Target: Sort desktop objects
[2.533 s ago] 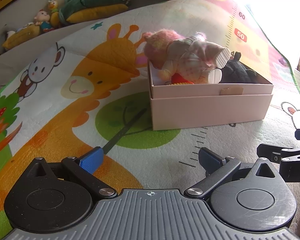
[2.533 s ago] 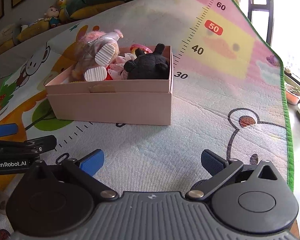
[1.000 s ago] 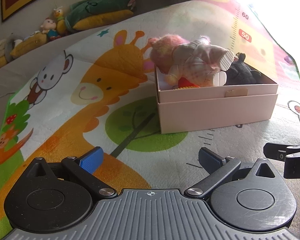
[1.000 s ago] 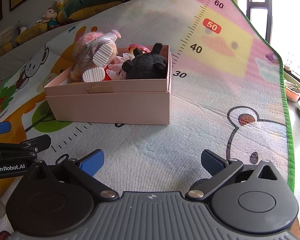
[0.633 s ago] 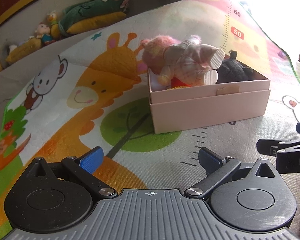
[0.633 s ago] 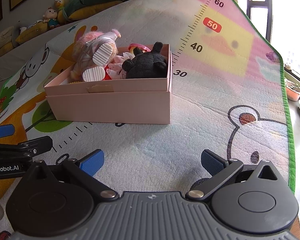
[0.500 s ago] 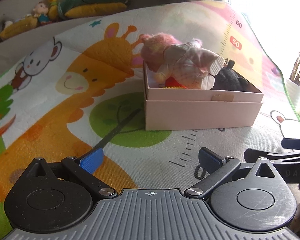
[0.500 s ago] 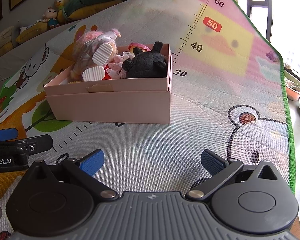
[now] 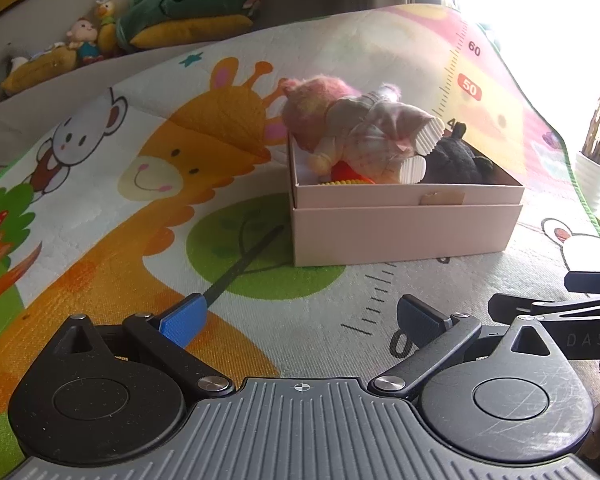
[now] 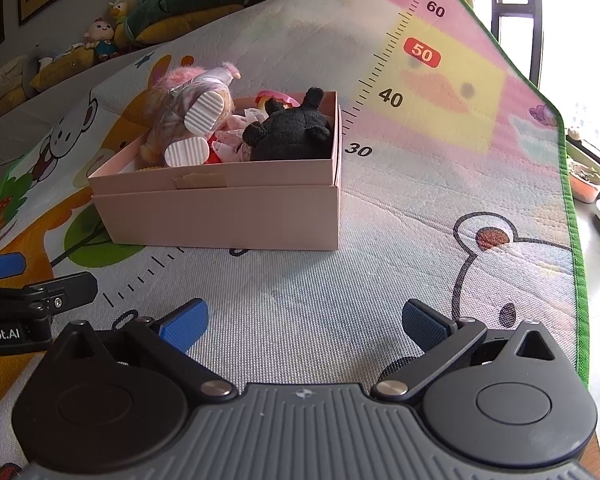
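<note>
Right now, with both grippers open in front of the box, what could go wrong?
The pink-haired doll is piled above the pink box rim and could tumble out if bumped. The black plush fills the right end, leaving little room. The left gripper and right gripper sit close together and might collide.

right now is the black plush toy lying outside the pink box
No, the black plush toy sits inside the pink box, at its end beside the doll.

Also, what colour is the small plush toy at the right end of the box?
Black. The plush toy shows best in the right wrist view, inside the pink box.
</note>
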`<act>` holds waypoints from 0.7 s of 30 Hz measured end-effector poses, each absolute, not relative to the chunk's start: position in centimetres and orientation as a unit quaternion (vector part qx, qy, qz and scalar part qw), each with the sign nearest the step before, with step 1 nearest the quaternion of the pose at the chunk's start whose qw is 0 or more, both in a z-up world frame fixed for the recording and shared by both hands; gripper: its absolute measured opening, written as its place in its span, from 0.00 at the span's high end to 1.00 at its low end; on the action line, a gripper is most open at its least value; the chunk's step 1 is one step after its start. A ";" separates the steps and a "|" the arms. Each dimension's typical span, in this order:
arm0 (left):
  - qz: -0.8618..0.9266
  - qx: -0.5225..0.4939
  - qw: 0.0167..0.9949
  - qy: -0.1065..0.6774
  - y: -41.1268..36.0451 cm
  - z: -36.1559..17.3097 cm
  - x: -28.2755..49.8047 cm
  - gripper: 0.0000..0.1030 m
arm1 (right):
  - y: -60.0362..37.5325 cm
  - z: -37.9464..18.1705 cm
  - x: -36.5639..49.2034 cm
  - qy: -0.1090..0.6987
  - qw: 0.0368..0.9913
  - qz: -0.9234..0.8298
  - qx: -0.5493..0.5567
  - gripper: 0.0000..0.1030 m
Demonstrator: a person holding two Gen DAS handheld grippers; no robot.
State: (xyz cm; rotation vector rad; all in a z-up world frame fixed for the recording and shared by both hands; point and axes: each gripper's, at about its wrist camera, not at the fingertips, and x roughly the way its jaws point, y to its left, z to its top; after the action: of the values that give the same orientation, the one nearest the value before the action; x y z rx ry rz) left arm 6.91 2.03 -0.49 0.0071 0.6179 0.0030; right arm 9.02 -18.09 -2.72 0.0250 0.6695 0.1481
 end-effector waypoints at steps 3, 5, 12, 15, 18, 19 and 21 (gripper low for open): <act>0.007 0.008 0.953 0.301 2.0 -0.4 6.8 0.00 | -18.1 -2.7 9.0 0.328 0.942 0.072 0.012 0.00; 0.008 0.009 0.954 0.299 2.1 -0.3 6.6 0.00 | -18.1 -2.7 9.0 0.328 0.942 0.071 0.012 0.00; 0.012 0.014 0.956 0.293 2.1 -0.1 6.3 0.00 | -18.1 -2.7 8.9 0.327 0.942 0.069 0.013 0.00; 0.015 0.017 0.956 0.294 2.1 -0.2 6.4 0.00 | -18.1 -2.7 8.9 0.326 0.943 0.069 0.012 0.00; 0.018 0.019 0.956 0.293 2.1 -0.1 6.3 0.00 | -18.1 -2.7 8.9 0.325 0.943 0.068 0.012 0.00; 0.018 0.019 0.956 0.292 2.1 -0.1 6.2 0.00 | -18.1 -2.7 8.9 0.324 0.943 0.068 0.012 0.00; 0.018 0.021 0.956 0.291 2.1 -0.1 6.2 0.00 | -18.1 -2.7 8.9 0.324 0.944 0.068 0.012 0.00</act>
State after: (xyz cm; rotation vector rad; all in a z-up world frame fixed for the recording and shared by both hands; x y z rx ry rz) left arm 6.19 2.10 -0.11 0.0421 0.5916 0.0368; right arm 8.86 -18.07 -2.73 0.0252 0.6606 0.1382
